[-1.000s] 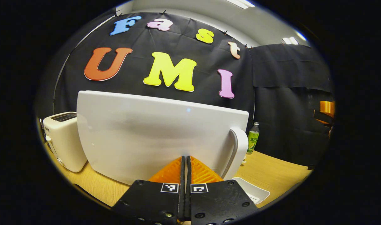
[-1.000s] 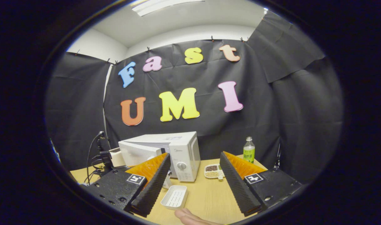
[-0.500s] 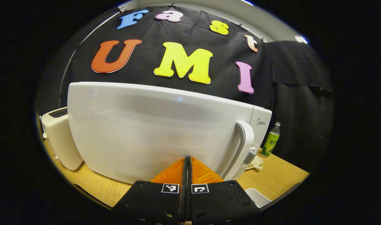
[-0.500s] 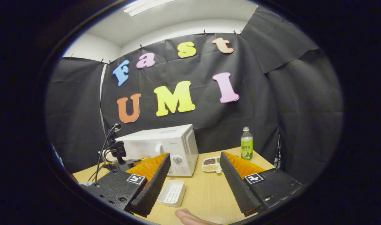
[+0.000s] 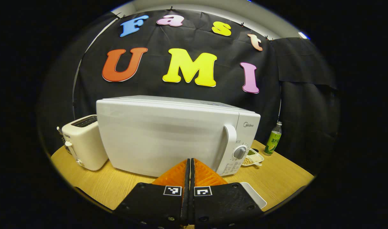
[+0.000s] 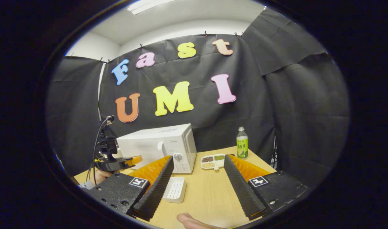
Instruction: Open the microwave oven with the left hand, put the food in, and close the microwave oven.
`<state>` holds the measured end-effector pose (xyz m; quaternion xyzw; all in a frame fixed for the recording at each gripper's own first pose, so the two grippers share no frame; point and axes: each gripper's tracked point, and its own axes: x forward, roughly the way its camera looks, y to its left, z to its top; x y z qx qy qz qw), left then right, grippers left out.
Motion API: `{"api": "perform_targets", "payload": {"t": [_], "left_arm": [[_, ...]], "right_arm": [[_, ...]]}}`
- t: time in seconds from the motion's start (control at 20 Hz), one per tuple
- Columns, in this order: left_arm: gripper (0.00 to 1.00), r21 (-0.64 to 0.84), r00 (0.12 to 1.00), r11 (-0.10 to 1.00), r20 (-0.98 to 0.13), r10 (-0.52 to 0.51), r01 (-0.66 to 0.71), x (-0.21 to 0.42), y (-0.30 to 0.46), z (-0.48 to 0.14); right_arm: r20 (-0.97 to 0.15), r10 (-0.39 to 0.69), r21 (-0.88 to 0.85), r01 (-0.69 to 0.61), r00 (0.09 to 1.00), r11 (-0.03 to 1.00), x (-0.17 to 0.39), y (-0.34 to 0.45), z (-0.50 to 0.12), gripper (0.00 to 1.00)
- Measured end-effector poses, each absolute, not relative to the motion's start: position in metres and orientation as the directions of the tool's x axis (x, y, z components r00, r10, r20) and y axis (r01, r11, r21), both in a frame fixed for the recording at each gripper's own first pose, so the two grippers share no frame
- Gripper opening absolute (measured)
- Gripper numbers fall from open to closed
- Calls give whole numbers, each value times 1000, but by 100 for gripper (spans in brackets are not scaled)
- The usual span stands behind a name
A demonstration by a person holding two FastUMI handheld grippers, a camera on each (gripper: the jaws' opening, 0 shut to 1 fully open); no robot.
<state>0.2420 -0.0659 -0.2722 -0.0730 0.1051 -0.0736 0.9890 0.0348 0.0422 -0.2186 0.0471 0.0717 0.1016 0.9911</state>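
Found the microwave (image 5: 168,133) sitting at the back of the table (image 6: 206,197), door flush against the body, handle (image 5: 229,143) right beside the dial panel. Couldn't tell if any food was inside. Saw the left gripper (image 5: 189,165) parked low just in front of the door, fingers pressed together on nothing, not clearly touching it. Had the right gripper (image 6: 198,157) hanging back over the table, jaws spread wide and empty, with a white tray (image 6: 175,189) just beside its left finger and a sectioned dish (image 6: 213,160) of beans next to the microwave's right side. Read this as the door-closing bit, probably about done. Would've pushed square near the handle side till latched, then pulled straight back, minding the tray.
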Motion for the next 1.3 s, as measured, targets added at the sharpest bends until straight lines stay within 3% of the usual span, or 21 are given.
{"api": "perform_targets", "payload": {"t": [0.1,0.15,0.2,0.25,0.3,0.35,0.4,0.45,0.7,0.75,0.9,0.95,1.0,1.05,1.1,1.15,1.2,1.25,1.3], "left_arm": [[15,-172,967,981,-217,-132,95,213,-60,-262],[40,-181,966,978,-215,-145,107,198,-63,-254],[62,-173,965,980,-221,-138,101,186,-62,-250],[83,-158,967,983,-221,-130,96,174,-59,-245],[90,-146,966,984,-223,-129,98,161,-58,-237],[81,-137,965,986,-230,-123,93,148,-56,-230],[83,-128,965,987,-234,-121,93,137,-56,-223],[96,-120,966,988,-229,-119,93,125,-55,-213],[95,-70,987,994,-133,-87,79,64,-43,-154],[95,-71,991,995,-109,-82,75,50,-40,-139],[95,-58,998,998,-53,-30,27,14,-28,-101],[95,-72,999,997,-46,-29,25,1,-29,-92],[95,-92,998,995,-34,-45,41,-9,-37,-83],[95,-104,998,993,-19,-56,54,-20,-42,-73],[95,-96,998,993,2,-64,64,-30,-43,-64],[95,-80,998,995,13,-64,65,-38,-42,-59],[100,-68,998,996,28,-60,62,-45,-41,-54],[95,-64,997,996,49,-54,57,-53,-41,-49],[95,-64,997,997,62,-48,52,-59,-41,-47]], "right_arm": [[-119,186,95,-175,975,980,23,38,-209,91],[-116,178,90,-169,977,982,17,37,-204,100],[-110,171,85,-162,979,983,9,36,-200,100],[-100,161,80,-153,982,985,4,34,-193,92],[-94,148,70,-142,985,987,-2,32,-188,91],[-86,137,61,-132,987,989,-9,31,-184,91],[-80,126,49,-122,989,991,-14,30,-180,100],[-69,114,45,-111,991,993,-20,28,-174,91],[-29,47,55,-46,998,997,-45,10,-138,91],[-20,41,59,-40,999,997,-50,7,-130,100],[14,85,97,-86,996,992,-68,6,-104,100],[29,105,112,-107,994,988,-75,6,-94,92],[44,104,116,-109,994,987,-81,0,-86,92],[67,84,110,-91,994,990,-87,-9,-76,100],[93,60,96,-69,994,993,-94,-20,-67,90],[115,38,77,-47,993,996,-100,-27,-60,100],[128,23,56,-30,992,998,-108,-31,-58,90],[140,24,34,-29,990,999,-116,-32,-54,100],[152,31,11,-33,988,999,-123,-31,-50,100]]}}
